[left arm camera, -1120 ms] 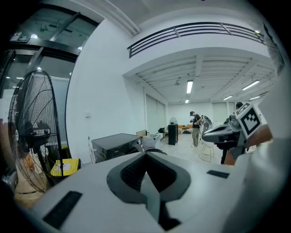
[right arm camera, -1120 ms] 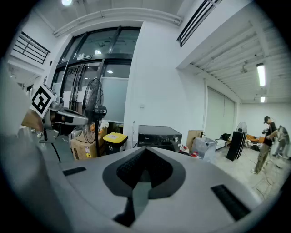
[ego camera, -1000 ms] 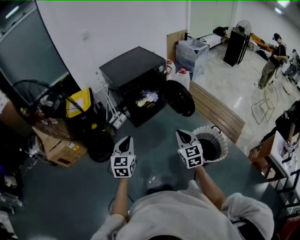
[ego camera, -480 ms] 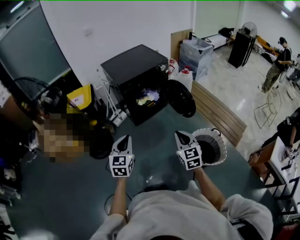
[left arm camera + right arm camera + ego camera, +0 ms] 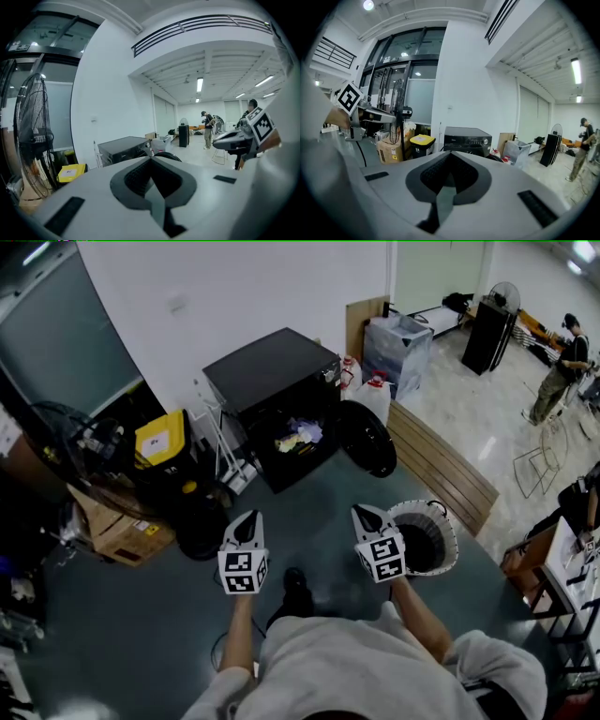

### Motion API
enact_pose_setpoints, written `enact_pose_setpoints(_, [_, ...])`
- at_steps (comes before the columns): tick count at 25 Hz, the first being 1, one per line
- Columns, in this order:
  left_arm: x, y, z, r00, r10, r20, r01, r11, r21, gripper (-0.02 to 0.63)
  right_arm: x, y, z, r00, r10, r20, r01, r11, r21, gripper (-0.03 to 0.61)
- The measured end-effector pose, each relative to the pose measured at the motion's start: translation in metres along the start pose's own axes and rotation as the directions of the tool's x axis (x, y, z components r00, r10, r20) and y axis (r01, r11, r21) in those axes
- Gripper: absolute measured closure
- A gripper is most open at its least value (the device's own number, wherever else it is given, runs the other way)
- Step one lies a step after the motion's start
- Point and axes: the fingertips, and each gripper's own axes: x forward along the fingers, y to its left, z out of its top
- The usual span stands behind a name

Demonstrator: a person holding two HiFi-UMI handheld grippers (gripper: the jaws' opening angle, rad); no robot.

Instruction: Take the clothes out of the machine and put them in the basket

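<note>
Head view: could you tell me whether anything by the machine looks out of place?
Nothing stands out: the black machine has its round door open, colourful clothes lie inside, the white mesh basket stands upright.

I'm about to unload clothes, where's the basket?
In the head view the basket stands on the floor at right, beside the right gripper, nearer than the open machine.

Machine (image 5: pixel 272 381) at the wall (image 5: pixel 234 296), basket (image 5: pixel 427 538) nearer.
The machine stood against the wall, door (image 5: pixel 367 439) swung open to its right, clothes (image 5: pixel 298 437) inside. The basket sat on the floor (image 5: pixel 141 634) nearer, right of the door. A bin (image 5: pixel 161 442) and box (image 5: pixel 122 535) lay left of the machine.
</note>
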Motion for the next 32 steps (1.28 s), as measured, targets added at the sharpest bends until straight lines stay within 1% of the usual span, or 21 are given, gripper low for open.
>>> enact_pose_setpoints(7, [0.044,0.021,-0.002,1.000,-0.019,0.001,0.019,1.000,-0.013,0.596,0.041,-0.015,0.005,1.000,-0.014,-0.009,0.014,1.000,-0.011,0.555])
enact_pose_setpoints(15, [0.137,0.062,0.003,0.997,-0.083,-0.007,0.083,0.996,-0.027,0.595,0.125,-0.036,0.014,0.998,-0.040,-0.049,0.039,0.999,-0.016,0.555])
enact_pose_setpoints(22, [0.229,0.101,0.022,0.990,-0.144,-0.010,0.143,0.989,-0.032,0.595,0.207,-0.066,0.036,0.994,-0.074,-0.080,0.074,0.997,-0.006,0.557])
enact_pose_setpoints(32, [0.353,0.159,0.061,0.978,-0.208,0.006,0.208,0.978,-0.024,0.595,0.322,-0.111,0.079,0.989,-0.121,-0.083,0.121,0.993,-0.011,0.555])
